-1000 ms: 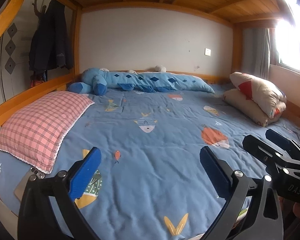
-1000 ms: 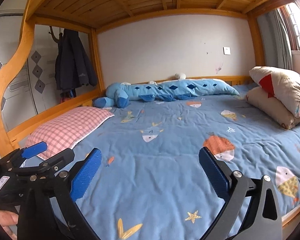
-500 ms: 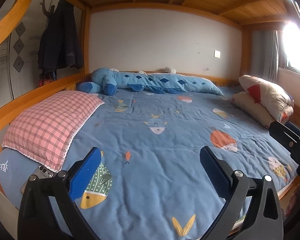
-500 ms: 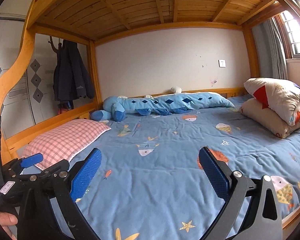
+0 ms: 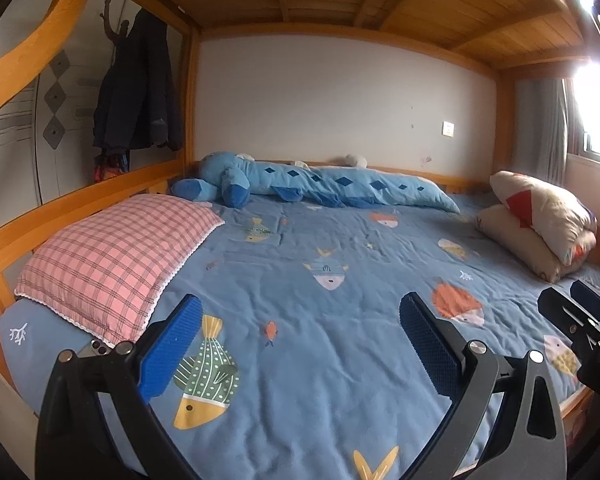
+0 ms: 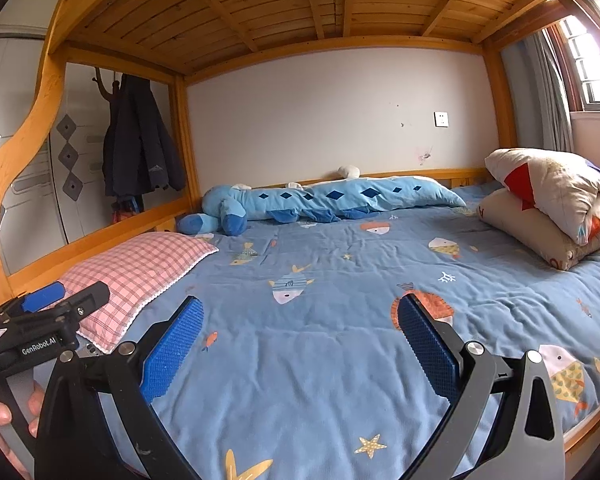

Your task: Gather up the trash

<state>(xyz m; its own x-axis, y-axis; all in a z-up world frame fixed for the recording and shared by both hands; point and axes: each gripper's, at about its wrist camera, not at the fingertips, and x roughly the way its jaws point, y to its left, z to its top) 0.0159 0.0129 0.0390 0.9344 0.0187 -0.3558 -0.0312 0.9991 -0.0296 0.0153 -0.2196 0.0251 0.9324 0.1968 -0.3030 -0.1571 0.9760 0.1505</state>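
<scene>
Left gripper (image 5: pixel 300 344): jaws spread wide, nothing between the blue pads; held above the near edge of the bed. Right gripper (image 6: pixel 300 344): likewise wide apart and empty, just beside the left one, which shows at its lower left in the right wrist view.

Ahead of both: blue fish-print bedspread (image 5: pixel 340 280), wrinkled, covering the whole mattress. No trash can be made out on it in either view; location of the task's thing cannot be told.

Left of the left gripper: pink checked pillow (image 5: pixel 112 256) lying flat against the wooden bed rail (image 5: pixel 80 196). A phone (image 5: pixel 94 348), partly tucked under the pillow's near corner, sits just behind the left finger.

Far ahead: long blue plush toy (image 5: pixel 320 186) lying along the wall. Far right: folded quilt (image 5: pixel 540 224), stacked in two layers near the window.

Beyond the rail, upper left: dark jacket (image 6: pixel 140 144) hanging on a coat stand. Wooden slats (image 6: pixel 300 0) of the upper bunk overhead.

No containers in view.
</scene>
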